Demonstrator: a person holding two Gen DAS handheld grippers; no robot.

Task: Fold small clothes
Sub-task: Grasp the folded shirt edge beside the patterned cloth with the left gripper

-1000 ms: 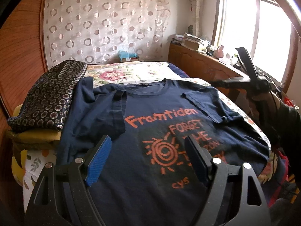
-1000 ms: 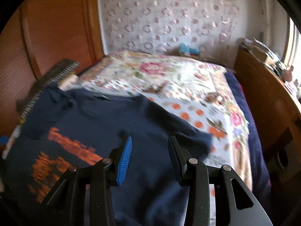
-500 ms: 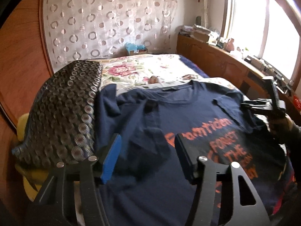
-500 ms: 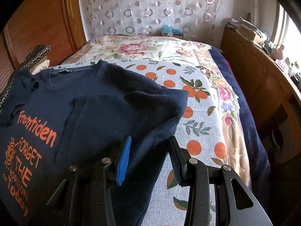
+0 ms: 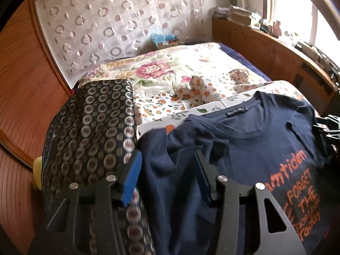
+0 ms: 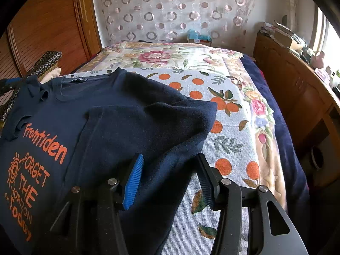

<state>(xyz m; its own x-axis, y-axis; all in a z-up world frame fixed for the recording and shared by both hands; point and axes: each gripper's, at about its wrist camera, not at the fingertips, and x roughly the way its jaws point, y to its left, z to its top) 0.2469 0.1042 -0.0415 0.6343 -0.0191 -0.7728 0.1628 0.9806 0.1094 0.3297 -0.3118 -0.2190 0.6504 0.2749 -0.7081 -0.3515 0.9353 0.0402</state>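
A navy T-shirt (image 5: 250, 148) with orange print lies face up on the bed; it also shows in the right wrist view (image 6: 127, 123). My left gripper (image 5: 167, 170) is open, its fingers straddling the shirt's left shoulder edge and rumpled sleeve. My right gripper (image 6: 170, 176) is open over the shirt's right side, where the sleeve is folded in over the chest. The right gripper also shows at the right edge of the left wrist view (image 5: 329, 127).
A dark circle-patterned folded cloth (image 5: 89, 131) lies on a stack just left of the shirt. The floral bedspread (image 6: 229, 110) stretches beyond and to the right. A wooden cabinet (image 6: 297, 89) runs along the right, a wooden wall (image 5: 19, 97) on the left.
My left gripper has swung left and forward from the shirt's middle to its left shoulder by the patterned cloth. My right gripper has moved to the shirt's right edge and stays open.
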